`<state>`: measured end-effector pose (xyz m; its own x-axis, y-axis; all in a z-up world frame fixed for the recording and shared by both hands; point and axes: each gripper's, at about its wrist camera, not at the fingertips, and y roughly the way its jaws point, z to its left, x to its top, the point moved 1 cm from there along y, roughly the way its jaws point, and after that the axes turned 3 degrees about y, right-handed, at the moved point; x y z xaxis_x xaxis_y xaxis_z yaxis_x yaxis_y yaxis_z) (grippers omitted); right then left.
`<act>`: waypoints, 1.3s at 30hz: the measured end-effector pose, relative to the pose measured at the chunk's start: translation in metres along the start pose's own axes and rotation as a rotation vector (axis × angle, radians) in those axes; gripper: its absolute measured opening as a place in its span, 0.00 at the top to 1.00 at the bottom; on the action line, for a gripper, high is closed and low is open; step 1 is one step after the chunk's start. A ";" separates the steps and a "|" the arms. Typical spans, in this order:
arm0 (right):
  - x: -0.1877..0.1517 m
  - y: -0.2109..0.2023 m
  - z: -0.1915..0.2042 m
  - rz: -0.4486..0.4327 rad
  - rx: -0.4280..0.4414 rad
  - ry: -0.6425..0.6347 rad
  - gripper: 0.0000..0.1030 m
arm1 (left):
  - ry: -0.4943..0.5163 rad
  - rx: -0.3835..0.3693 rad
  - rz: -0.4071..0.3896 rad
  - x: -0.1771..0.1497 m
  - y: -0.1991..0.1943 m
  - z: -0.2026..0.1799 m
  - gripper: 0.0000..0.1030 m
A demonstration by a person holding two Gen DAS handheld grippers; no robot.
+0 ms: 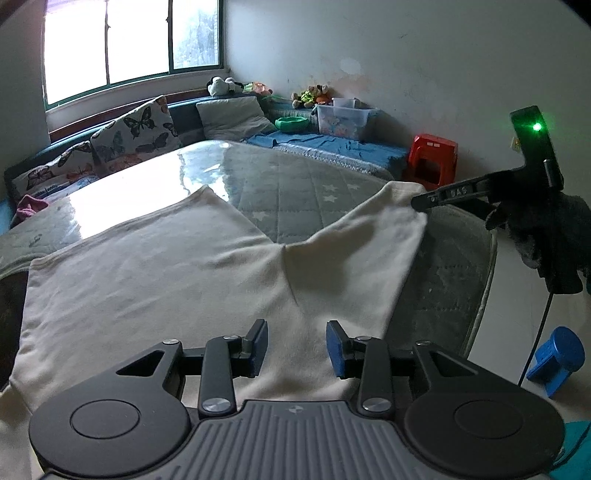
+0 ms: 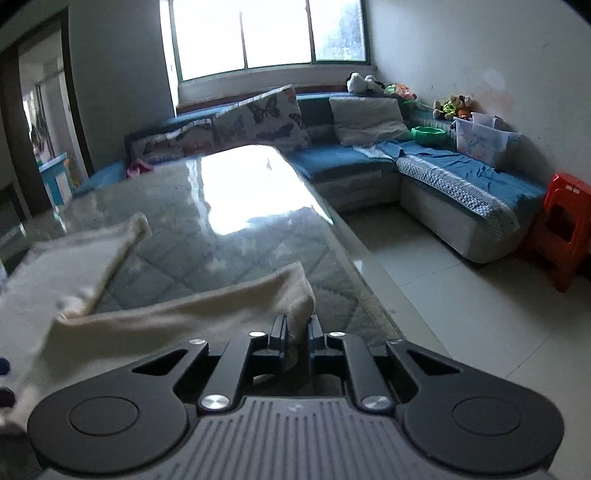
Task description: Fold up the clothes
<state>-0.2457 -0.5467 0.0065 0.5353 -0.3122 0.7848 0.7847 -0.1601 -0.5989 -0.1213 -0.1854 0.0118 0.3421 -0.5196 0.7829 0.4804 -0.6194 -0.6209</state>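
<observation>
My right gripper (image 2: 296, 334) is clenched on the far right leg end of the cream trousers (image 1: 155, 280) spread on the table (image 1: 288, 184) – my left gripper (image 1: 296, 345) hovers released over the near waist – I'd lift low, keeping edges aligned

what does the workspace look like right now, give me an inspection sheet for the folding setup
surface: glossy table with a quilted star cover, strong window glare.
job's things: cream garment spread flat, two ends pointing away.
clutter: pink cloth by the far table edge.
grippers: left gripper open over the garment's near part; right gripper shut on the garment's end.
cables: black cable hanging below the right gripper.
surroundings: blue sofa, butterfly cushions, red stool, blue stool, clear bin, soft toys, window.
</observation>
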 end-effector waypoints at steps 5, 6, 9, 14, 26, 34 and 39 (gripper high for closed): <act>0.008 -0.013 -0.001 -0.038 0.008 0.017 0.92 | 0.015 -0.036 -0.003 0.003 0.006 -0.005 0.61; 0.008 -0.013 -0.001 -0.037 0.010 0.017 0.92 | 0.021 -0.046 -0.002 0.003 0.008 -0.007 0.60; 0.011 -0.016 -0.001 -0.035 0.020 0.021 0.92 | 0.019 -0.070 0.008 0.002 0.015 -0.010 0.60; 0.034 -0.036 0.011 -0.071 0.081 0.015 0.92 | -0.014 -0.094 -0.001 0.002 0.016 -0.007 0.57; 0.096 -0.082 0.123 -0.140 0.339 -0.212 0.92 | -0.143 -0.022 -0.069 -0.023 -0.030 0.031 0.53; 0.093 -0.067 0.239 -0.062 0.516 -0.430 0.92 | -0.244 0.040 -0.110 -0.050 -0.062 0.055 0.51; 0.063 -0.039 0.297 0.059 0.581 -0.537 0.92 | -0.310 0.081 -0.127 -0.066 -0.083 0.068 0.51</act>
<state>-0.1501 -0.2822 0.1263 0.5424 0.2136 0.8125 0.7088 0.4028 -0.5791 -0.1282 -0.0599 0.0142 0.4985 -0.2299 0.8359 0.5932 -0.6127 -0.5222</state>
